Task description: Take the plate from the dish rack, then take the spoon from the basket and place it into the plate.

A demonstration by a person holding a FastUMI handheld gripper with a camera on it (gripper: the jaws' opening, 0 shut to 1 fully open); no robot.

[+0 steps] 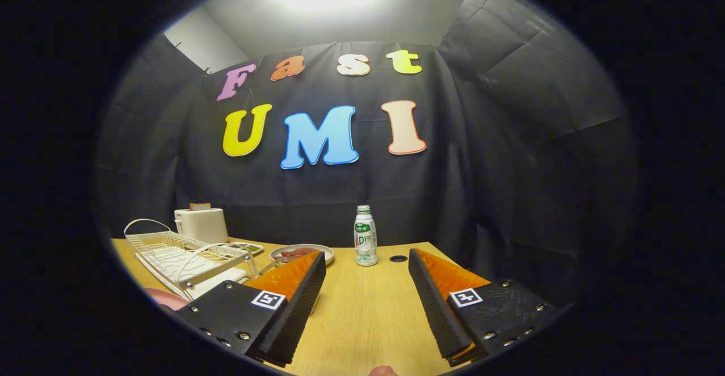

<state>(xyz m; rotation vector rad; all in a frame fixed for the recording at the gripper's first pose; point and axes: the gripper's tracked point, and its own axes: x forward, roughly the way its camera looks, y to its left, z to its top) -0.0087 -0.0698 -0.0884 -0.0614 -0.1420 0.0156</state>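
Your gripper hovers with fingers spread wide, holding nothing, above the light wooden table; the white wire dish rack sits left of them.

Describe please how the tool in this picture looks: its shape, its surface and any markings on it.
The tool has two wedge-shaped fingers that narrow toward their tips, with ribbed inner faces. Each finger sits on a black angular bracket fastened with small silver screws. Each bracket carries a square white tag with a black pattern. The fingers stand apart over the wooden table. No cables are visible.
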